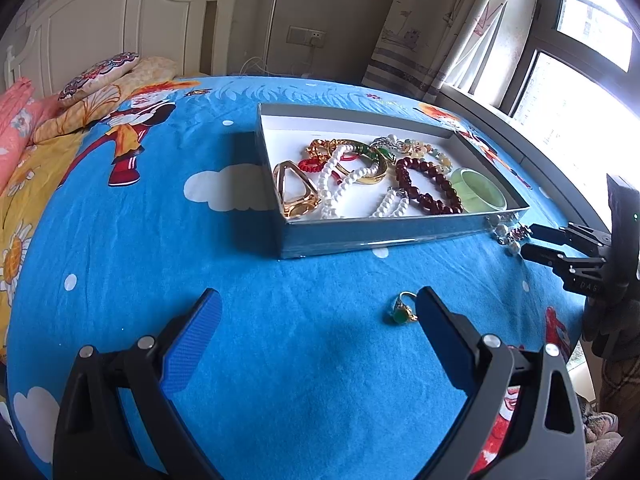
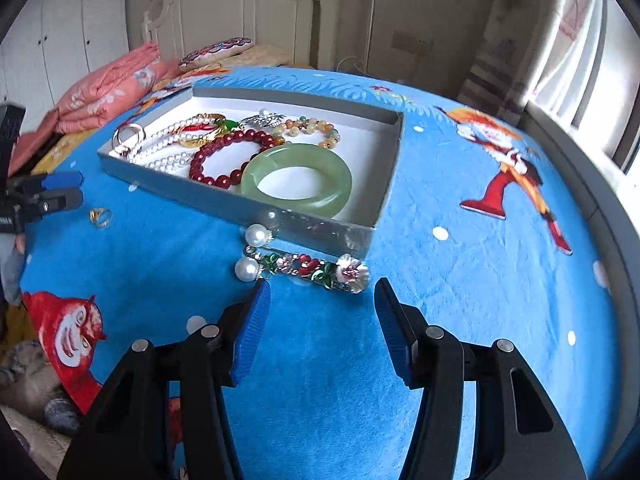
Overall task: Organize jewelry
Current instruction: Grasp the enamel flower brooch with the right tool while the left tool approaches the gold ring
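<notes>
A shallow grey box [image 1: 384,236] [image 2: 256,216] with a white floor lies on the blue bedspread. It holds a green jade bangle [image 1: 480,196] [image 2: 298,180], a dark red bead bracelet [image 1: 424,188] [image 2: 228,160], pearl strands [image 1: 340,180] [image 2: 160,144] and gold pieces. A gold ring with a green stone [image 1: 404,310] [image 2: 100,216] lies on the bedspread just ahead of the right finger of my open left gripper [image 1: 318,300]. A flowered hair clip with two pearls [image 2: 304,266] [image 1: 508,236] lies against the box's near wall, just ahead of my open right gripper [image 2: 322,290].
Folded pink and yellow bedding [image 2: 116,84] and a patterned cushion [image 1: 100,76] lie by the white headboard [image 1: 120,20]. A curtain [image 1: 448,24] and window [image 1: 580,80] run along the bed's far side. The bed edge drops off near a red cartoon print [image 2: 68,332].
</notes>
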